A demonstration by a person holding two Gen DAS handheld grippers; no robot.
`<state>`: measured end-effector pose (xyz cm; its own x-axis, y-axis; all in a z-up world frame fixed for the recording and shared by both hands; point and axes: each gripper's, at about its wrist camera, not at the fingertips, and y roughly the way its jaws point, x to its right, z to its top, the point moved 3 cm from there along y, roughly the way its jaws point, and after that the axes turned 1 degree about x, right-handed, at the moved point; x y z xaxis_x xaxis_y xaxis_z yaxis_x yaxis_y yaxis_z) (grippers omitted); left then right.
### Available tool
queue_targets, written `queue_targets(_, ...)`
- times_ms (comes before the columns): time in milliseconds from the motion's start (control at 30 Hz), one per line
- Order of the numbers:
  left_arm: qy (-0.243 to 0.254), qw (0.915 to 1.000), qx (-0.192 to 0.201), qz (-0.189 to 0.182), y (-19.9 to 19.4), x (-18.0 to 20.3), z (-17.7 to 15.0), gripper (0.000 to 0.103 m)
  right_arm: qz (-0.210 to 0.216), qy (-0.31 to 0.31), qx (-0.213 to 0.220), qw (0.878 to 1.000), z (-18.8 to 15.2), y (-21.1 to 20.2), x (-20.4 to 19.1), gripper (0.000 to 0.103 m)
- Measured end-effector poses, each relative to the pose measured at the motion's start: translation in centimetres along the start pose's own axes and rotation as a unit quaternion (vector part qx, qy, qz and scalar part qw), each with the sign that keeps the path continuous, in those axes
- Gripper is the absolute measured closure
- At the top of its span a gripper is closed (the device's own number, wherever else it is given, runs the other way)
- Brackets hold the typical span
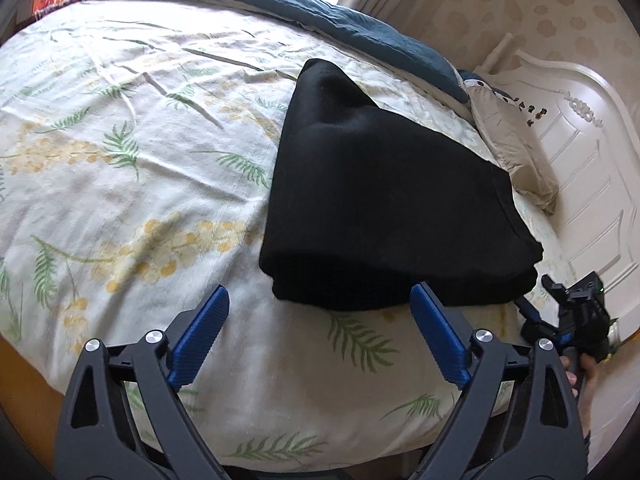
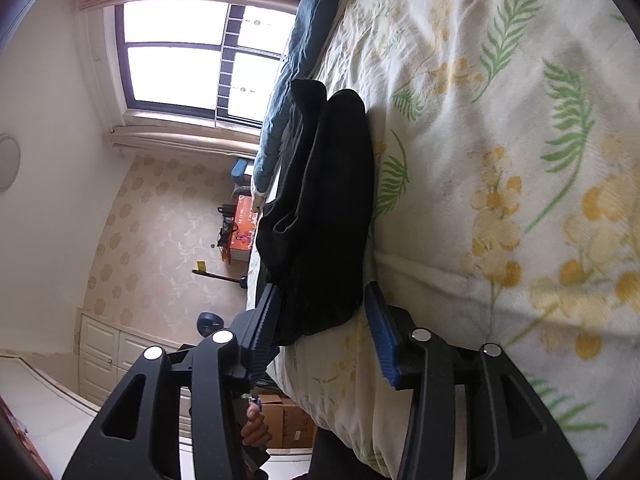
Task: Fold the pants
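Here the folded pants lie just beyond the left gripper

A bed sheet printed with ferns and yellow flowers covers the bed. Along its far edge lies a teal quilt; a beige pillow rests by the white headboard.

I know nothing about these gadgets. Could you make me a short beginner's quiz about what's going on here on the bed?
1. True or false: the left gripper is clamped on the black pants.
2. The pants lie on: A) a wooden floor B) a floral bedsheet C) a chair.
3. Fill in: the right gripper has its fingers on either side of the pants' ____.

Key: 1 false, it is open and short of them; 2 B; 3 edge.
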<state>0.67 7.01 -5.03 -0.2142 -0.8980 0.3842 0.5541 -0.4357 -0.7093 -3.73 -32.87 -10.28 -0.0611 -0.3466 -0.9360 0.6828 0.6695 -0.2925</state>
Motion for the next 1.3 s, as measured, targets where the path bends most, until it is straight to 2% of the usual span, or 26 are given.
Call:
queue_targets(200, 0.027, 0.9991, 0.006, 0.033, -0.3, 1.5, -1.5, 0.011, -0.058, -0.046, 0.007, 0.997, -1.2, -0.1, -1.6, 0.043)
queue_targets(333, 0.021, 0.9989, 0.009, 0.040, -0.3, 2.1, -2.3, 0.011, -0.115, -0.092, 0.009, 0.989, -2.1, 0.4, -3.1, 0.029)
queue_targets(433, 0.028, 0.9982, 0.011, 0.051, -0.2, 2.5, -2.7, 0.011, -0.163, -0.124, 0.015, 0.979, -2.7, 0.9, -3.9, 0.028)
queue_targets(600, 0.047, 0.9959, 0.025, 0.073, -0.6, 3.2, -2.9, 0.011, -0.215, -0.159, 0.029, 0.963, -3.5, 1.6, -4.6, 0.028)
queue_targets(900, 0.053, 0.9937, 0.029, 0.095, -0.4, 3.4, -2.9, 0.011, -0.313, -0.237, 0.043, 0.919, -4.4, 3.6, -5.7, 0.023)
queue_targets(1000, 0.060, 0.9926, 0.027, 0.102, -0.1, 3.6, -3.1, 0.011, -0.335, -0.255, 0.046, 0.906, -5.0, 4.0, -5.8, 0.022)
queue_targets(1300, 0.064, 0.9915, 0.020, 0.111, 0.7, 3.5, -3.6, 0.010, -0.359, -0.271, 0.053, 0.892, -5.8, 4.4, -5.9, 0.018)
